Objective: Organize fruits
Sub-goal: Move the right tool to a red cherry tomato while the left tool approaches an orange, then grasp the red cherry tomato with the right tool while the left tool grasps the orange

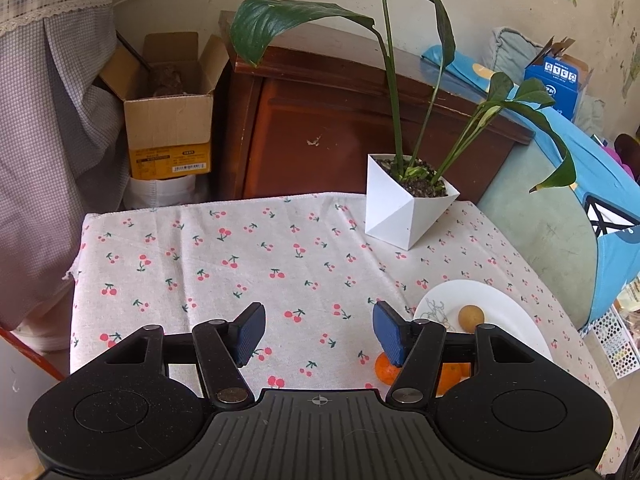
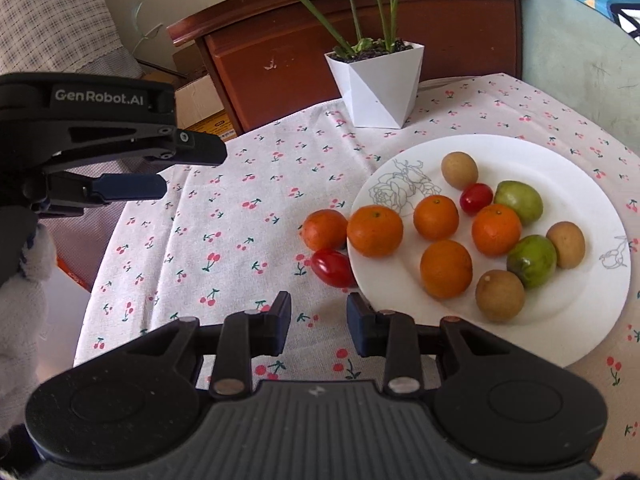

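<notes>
A pale cloth (image 2: 224, 240) printed with small red cherries on green stems covers the desk. The round white plate (image 2: 560, 184) bears a grey line-drawn rose. On it lie orange mandarins (image 2: 446, 268), green fruits (image 2: 519, 201), tan-brown round fruits (image 2: 500, 295) and a red cherry tomato (image 2: 476, 198). The faceted plant pot (image 2: 376, 92) is white, its leaves (image 1: 276, 20) dark green. Each black tool (image 2: 319, 322) has dark blue pads (image 1: 250, 334).

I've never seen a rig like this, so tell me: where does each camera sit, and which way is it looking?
Left wrist: behind the left gripper, angled down at the cherry-print tablecloth; its blue-padded fingers show, empty.
Right wrist: behind the right gripper, over the white plate of fruit; the left gripper and a white-gloved hand show.
Shared: the angular white plant pot, plate, tablecloth.
</notes>
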Available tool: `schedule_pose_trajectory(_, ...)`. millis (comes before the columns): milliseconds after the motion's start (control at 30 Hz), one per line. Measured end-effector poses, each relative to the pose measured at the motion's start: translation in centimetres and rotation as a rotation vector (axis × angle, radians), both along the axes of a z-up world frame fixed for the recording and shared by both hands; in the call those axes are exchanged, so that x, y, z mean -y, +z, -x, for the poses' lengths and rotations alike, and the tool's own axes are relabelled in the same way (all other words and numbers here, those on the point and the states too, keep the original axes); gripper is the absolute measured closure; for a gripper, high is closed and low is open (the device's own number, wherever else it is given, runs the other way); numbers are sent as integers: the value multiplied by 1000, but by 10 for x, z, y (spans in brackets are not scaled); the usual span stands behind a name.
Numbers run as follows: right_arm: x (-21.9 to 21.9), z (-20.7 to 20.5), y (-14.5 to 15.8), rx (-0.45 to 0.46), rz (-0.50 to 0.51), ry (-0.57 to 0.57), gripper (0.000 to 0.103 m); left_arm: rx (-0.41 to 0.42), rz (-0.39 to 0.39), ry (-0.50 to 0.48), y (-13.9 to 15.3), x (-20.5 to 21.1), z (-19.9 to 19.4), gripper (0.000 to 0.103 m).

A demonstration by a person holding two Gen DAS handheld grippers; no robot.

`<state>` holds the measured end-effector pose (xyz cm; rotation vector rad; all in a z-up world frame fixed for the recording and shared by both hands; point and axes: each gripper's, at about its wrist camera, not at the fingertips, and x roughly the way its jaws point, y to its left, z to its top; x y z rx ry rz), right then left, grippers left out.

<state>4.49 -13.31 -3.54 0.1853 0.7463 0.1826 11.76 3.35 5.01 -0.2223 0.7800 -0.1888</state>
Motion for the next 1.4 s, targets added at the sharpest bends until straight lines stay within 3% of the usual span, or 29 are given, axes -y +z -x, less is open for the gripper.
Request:
schedule_pose_trajectory(367, -31, 7, -10, 138, 159, -79, 78, 9, -1, 2, 2, -2, 1, 44)
schedule_pose_trajectory(900, -37, -9, -12, 148, 171, -70, 76, 9, -5, 39, 0, -10, 1, 44)
schedule_pose_trajectory(1033, -35, -11, -12, 148, 166, -66, 79, 7, 0, 39, -1, -12, 1, 44)
schedule_pose_trajectory(1400, -22, 3, -8, 121, 141, -12, 84, 11, 8, -56, -12, 0, 1, 44)
